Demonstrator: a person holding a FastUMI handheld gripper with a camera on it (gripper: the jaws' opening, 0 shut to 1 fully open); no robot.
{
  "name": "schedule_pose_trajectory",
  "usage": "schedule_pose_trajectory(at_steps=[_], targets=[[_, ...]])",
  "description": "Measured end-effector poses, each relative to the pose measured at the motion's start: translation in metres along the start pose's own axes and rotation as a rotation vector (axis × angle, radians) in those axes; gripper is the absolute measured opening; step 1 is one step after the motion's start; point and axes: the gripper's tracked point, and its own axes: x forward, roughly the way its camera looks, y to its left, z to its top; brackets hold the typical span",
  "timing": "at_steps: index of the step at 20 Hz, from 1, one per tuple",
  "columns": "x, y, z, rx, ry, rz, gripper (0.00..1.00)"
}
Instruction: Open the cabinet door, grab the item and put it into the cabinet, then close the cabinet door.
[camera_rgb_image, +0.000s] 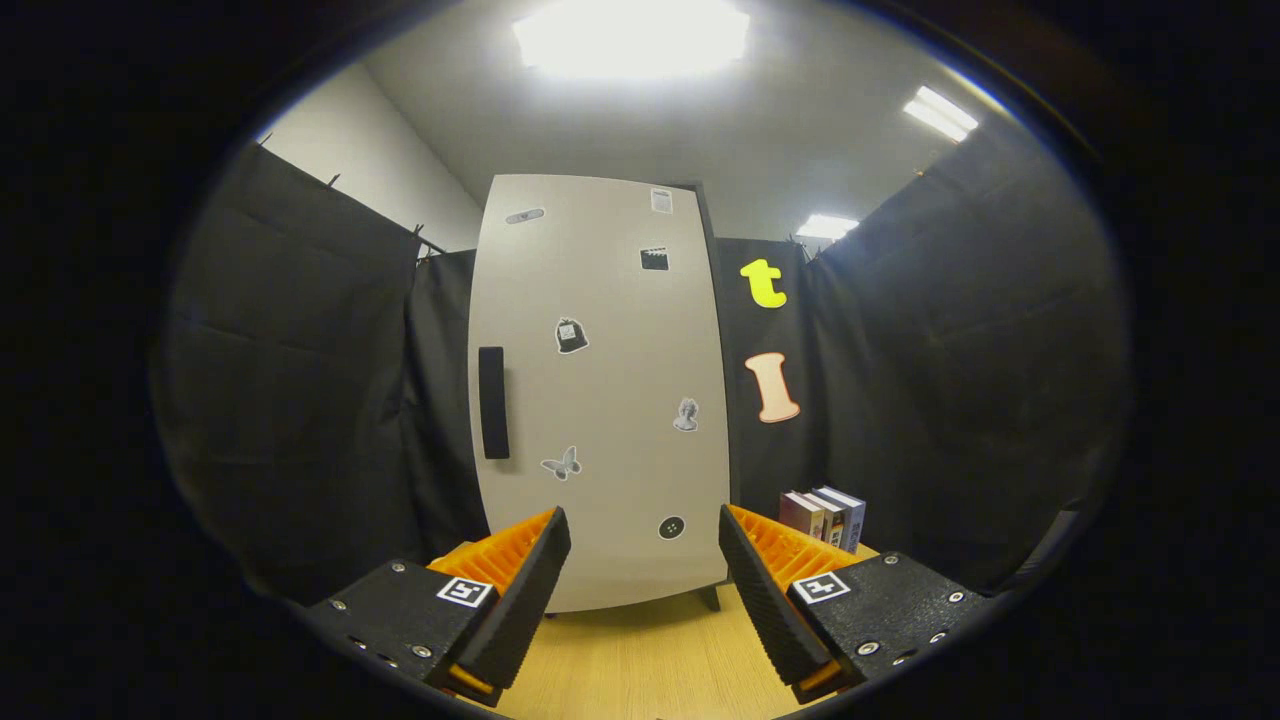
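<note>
Still at the start: my gripper (645, 530) hangs with fingers spread and empty before the closed cabinet door (600, 390), its handle (492, 402) untouched; books (825, 516) wait beside the cabinet.

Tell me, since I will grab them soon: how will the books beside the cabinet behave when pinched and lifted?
The books stand upright, packed side by side to the right of the cabinet, so pinching one will likely drag or topple its neighbours. They look rigid and thin, probably stiff enough for a firm pinch. The tongs are open, holding nothing, still short of them.
</note>
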Motion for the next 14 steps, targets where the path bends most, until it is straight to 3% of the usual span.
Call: schedule_pose_trajectory(at_steps=[14], targets=[[0.003,-0.0057,-0.0073,0.013,0.009,-0.006,0.93]])
